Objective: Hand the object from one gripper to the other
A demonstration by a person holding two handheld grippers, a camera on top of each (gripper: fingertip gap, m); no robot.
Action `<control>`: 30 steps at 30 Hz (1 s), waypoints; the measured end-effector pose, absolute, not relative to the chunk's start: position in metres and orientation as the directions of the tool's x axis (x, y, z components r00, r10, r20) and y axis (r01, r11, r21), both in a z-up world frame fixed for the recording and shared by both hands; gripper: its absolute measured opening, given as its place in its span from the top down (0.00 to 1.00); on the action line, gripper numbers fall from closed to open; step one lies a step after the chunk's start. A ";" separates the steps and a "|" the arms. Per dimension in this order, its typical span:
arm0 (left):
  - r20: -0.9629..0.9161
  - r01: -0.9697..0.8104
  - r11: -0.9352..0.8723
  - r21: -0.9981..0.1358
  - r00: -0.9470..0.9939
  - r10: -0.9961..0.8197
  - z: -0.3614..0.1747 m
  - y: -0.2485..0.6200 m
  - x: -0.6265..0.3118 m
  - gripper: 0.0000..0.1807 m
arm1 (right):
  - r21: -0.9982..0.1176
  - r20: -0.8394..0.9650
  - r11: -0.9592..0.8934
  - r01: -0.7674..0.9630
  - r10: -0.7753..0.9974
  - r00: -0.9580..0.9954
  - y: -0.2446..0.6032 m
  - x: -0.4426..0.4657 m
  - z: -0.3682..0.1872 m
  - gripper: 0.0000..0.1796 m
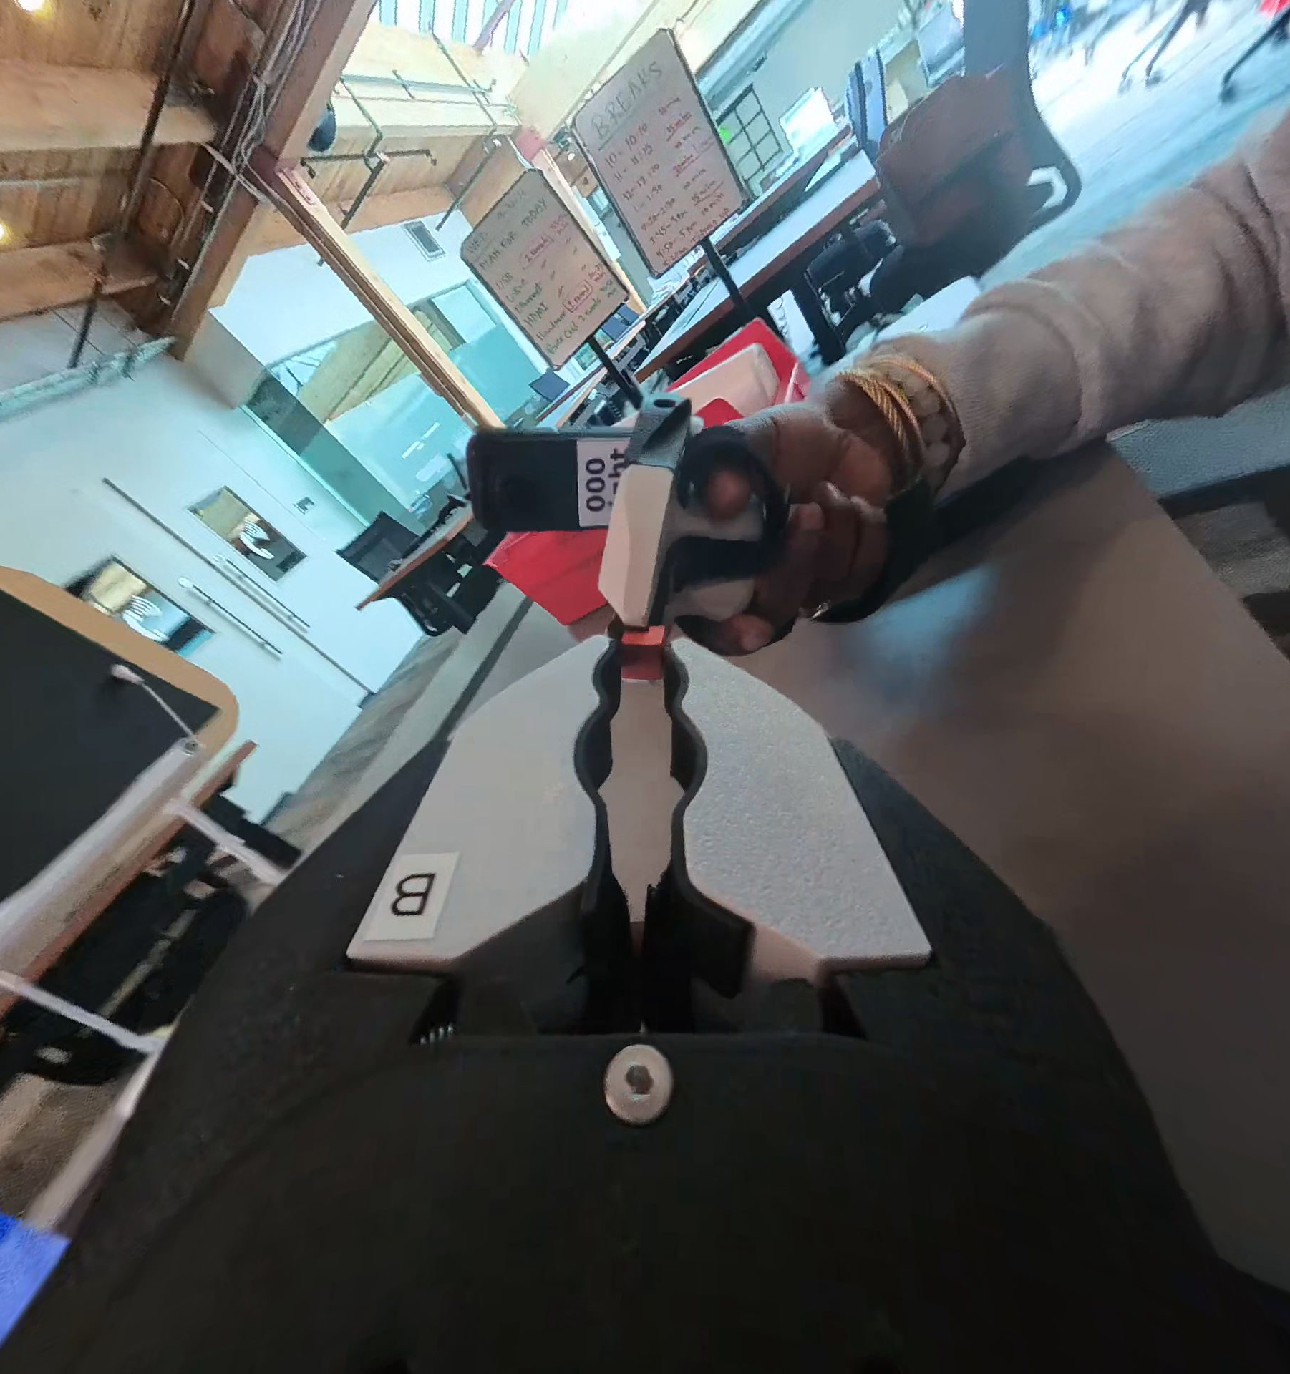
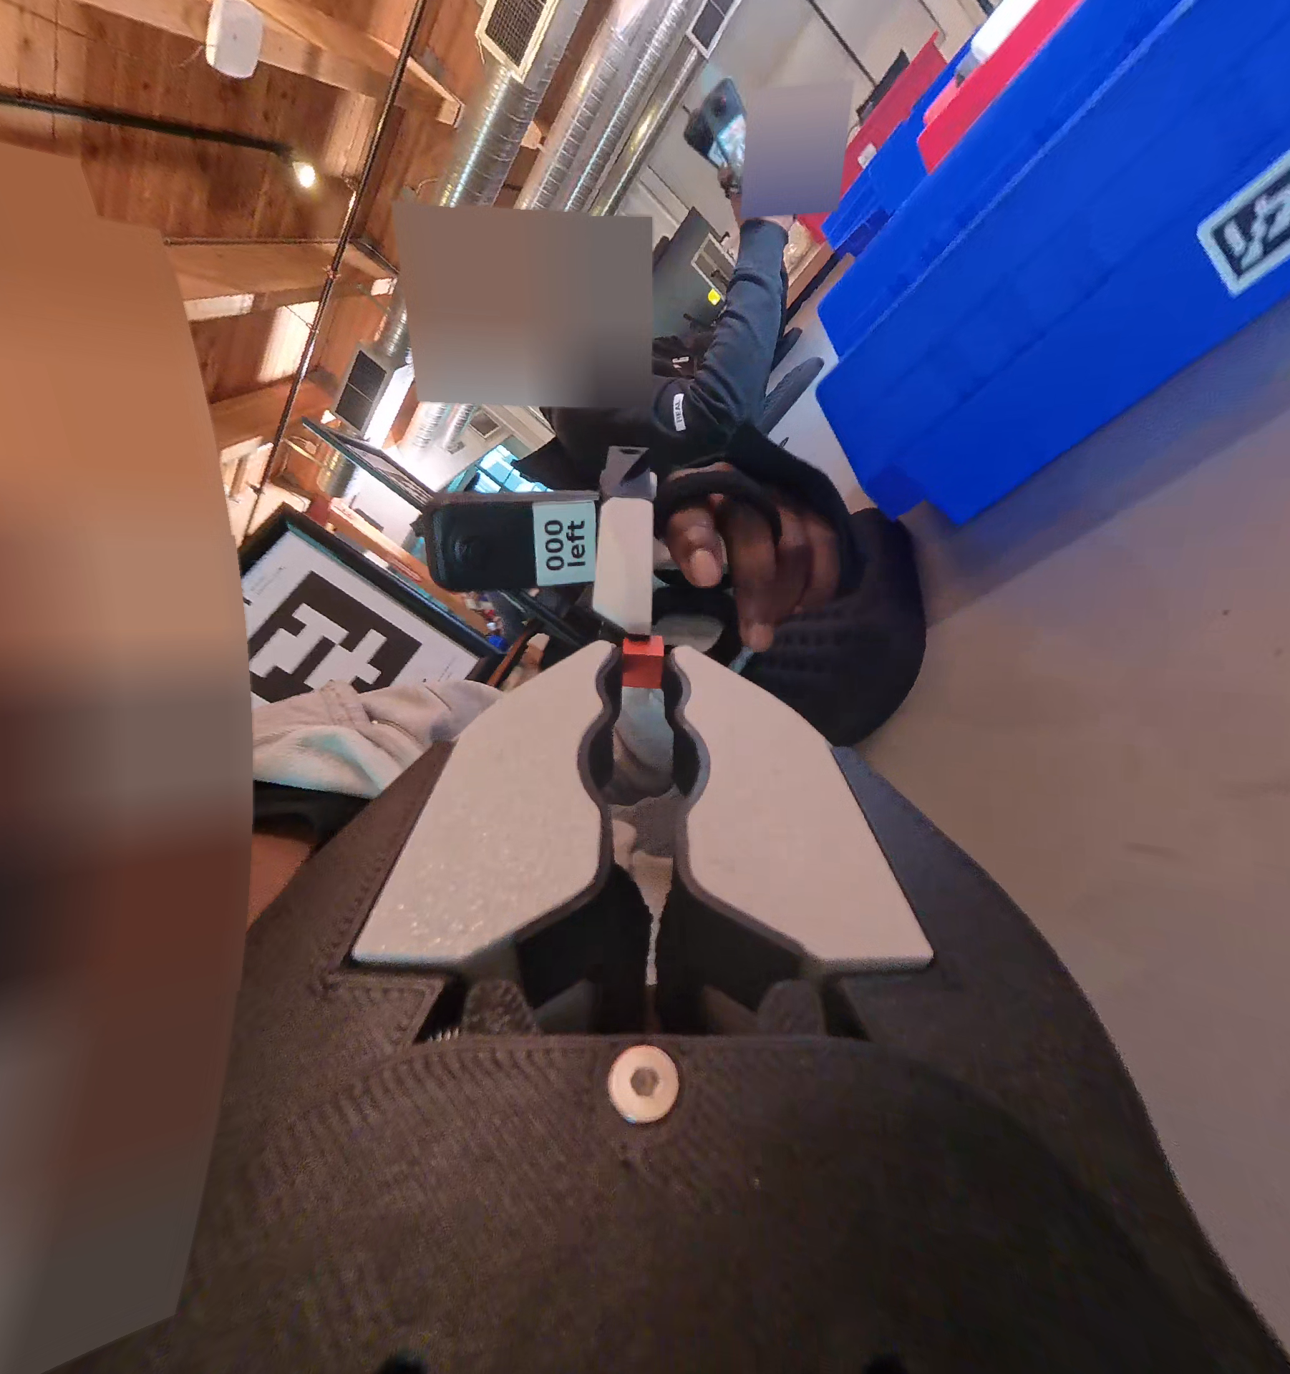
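A small red block (image 1: 638,660) sits at the tips of both grippers, held in the air over a grey table (image 1: 1036,781). In the left wrist view my left gripper (image 1: 638,648) is closed on the block, and the right gripper (image 1: 638,621), held in a hand, meets it tip to tip from above. In the right wrist view my right gripper (image 2: 643,654) is closed on the same block (image 2: 642,665). The left gripper (image 2: 633,630) touches the block from the far side. Both pairs of jaws stand narrow around it.
Red bins (image 1: 553,572) and whiteboards (image 1: 657,149) stand beyond the table. Blue bins (image 2: 1036,297) fill the right of the table (image 2: 1110,743). A black cap (image 2: 858,669), grey cloth (image 2: 359,729) and a black-and-white marker board (image 2: 330,639) lie near. A person (image 2: 746,320) sits behind. Left and right tips are no more than a few centimetres apart.
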State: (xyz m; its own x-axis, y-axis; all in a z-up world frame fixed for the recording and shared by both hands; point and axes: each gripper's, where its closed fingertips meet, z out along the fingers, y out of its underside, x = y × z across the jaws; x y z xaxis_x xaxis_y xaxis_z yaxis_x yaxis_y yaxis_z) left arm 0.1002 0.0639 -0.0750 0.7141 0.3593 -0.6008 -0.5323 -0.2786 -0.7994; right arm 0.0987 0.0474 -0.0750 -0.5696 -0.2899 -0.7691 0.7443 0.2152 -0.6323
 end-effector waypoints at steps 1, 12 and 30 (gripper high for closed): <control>-0.549 -0.490 -0.248 -0.836 0.751 0.367 -0.074 0.063 0.100 0.94 | -0.664 -0.742 0.195 0.722 -0.293 -0.604 0.047 0.098 -0.073 0.94; 0.443 0.441 0.082 -0.894 0.897 0.007 -0.071 0.058 0.116 0.95 | -0.577 0.817 0.111 -0.809 0.060 -0.574 0.046 0.119 -0.073 0.87; -0.558 -0.538 -0.174 -0.825 0.725 0.404 -0.058 0.059 0.103 0.78 | -0.943 -0.331 0.081 0.322 -0.154 -0.931 0.049 0.093 -0.066 0.95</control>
